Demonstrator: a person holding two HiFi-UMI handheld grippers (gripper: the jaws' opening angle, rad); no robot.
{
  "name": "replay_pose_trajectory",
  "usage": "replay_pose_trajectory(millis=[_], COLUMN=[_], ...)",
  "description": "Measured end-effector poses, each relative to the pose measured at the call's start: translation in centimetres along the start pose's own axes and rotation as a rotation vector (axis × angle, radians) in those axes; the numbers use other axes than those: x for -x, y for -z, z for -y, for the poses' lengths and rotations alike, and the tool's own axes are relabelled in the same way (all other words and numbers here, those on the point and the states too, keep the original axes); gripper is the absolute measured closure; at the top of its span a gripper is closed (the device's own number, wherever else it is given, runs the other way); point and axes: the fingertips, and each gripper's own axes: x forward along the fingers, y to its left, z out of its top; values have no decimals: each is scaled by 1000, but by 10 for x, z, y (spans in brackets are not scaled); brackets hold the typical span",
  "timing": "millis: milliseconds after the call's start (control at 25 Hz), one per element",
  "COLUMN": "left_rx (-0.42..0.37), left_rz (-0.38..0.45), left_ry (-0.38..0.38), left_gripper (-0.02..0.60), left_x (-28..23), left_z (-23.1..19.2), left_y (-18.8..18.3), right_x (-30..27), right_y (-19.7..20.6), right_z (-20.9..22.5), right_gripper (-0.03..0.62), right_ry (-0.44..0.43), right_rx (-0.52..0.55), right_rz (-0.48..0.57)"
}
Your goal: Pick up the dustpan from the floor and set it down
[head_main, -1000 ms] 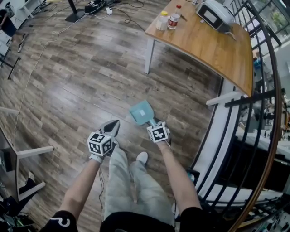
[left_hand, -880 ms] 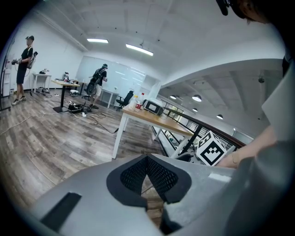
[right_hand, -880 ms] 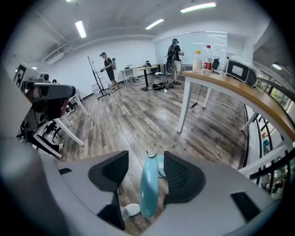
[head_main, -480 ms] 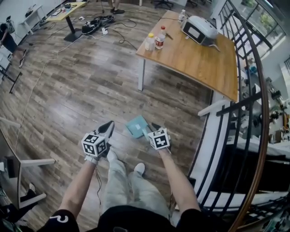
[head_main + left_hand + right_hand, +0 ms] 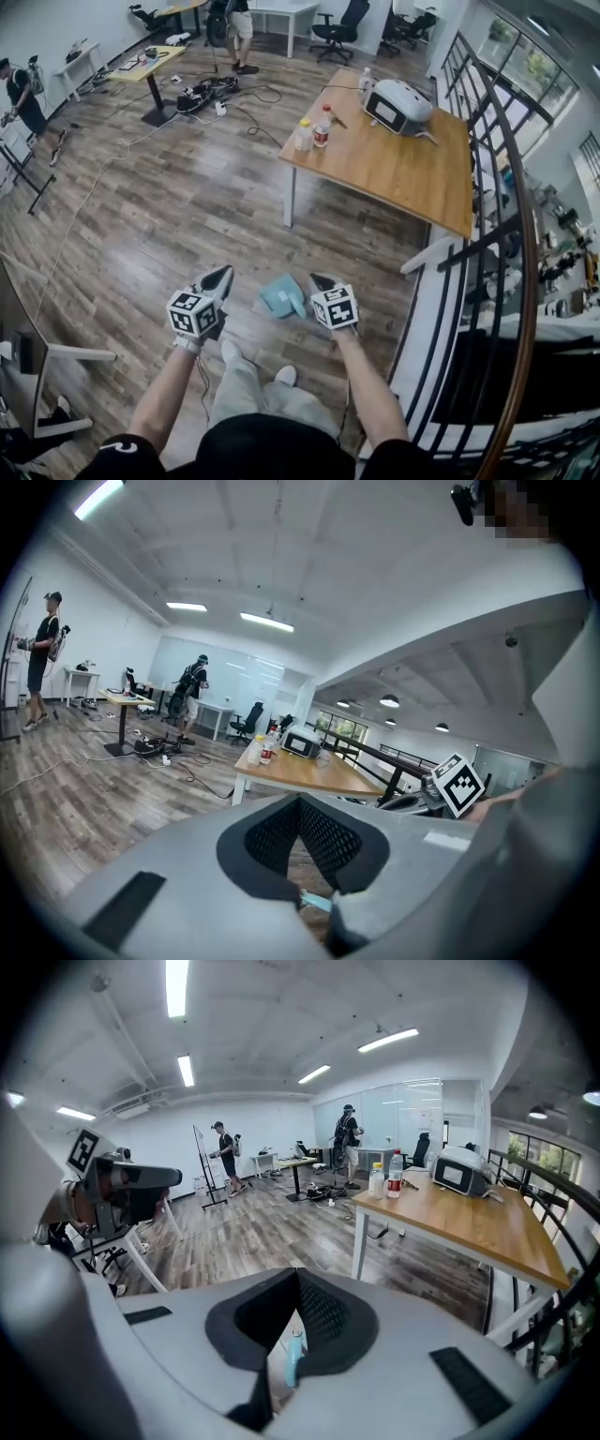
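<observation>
The teal dustpan (image 5: pixel 281 296) hangs off the wooden floor in front of my legs. My right gripper (image 5: pixel 319 280) holds it by the handle from its right side. In the right gripper view the jaws (image 5: pixel 297 1275) have just been closing, and the teal handle (image 5: pixel 293 1358) is pinched between them. My left gripper (image 5: pixel 219 277) hangs to the left of the dustpan, apart from it. Its jaws meet at the tips with nothing between them (image 5: pixel 300 803). A sliver of the dustpan (image 5: pixel 315 902) shows below them.
A wooden table (image 5: pixel 403 173) stands ahead to the right, with bottles (image 5: pixel 313 131) and a white device (image 5: pixel 398 101) on it. A black railing (image 5: pixel 511 244) runs along the right. Cables (image 5: pixel 202 94) lie on the far floor, and people stand farther back. A white frame (image 5: pixel 66 354) is at the left.
Both grippers have risen, and the dustpan has come up off the floor with the right one. The head view has lifted and takes in more of the room.
</observation>
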Motion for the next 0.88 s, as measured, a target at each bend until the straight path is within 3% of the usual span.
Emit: replay_pose_trajectory(millis=[480,880], left_rx=[-75,-114], left_rz=[48,63], left_ry=[30,43], left_gripper=[584,584], left_x=[16,21], left_z=[36,59], left_y=[-45,-67], right_x=[77,110], right_y=[-69,-85], right_z=[-5,2], right_gripper=[597,597], right_ry=[-1,9], right_rx=[29,-24], right_rz=[145,225])
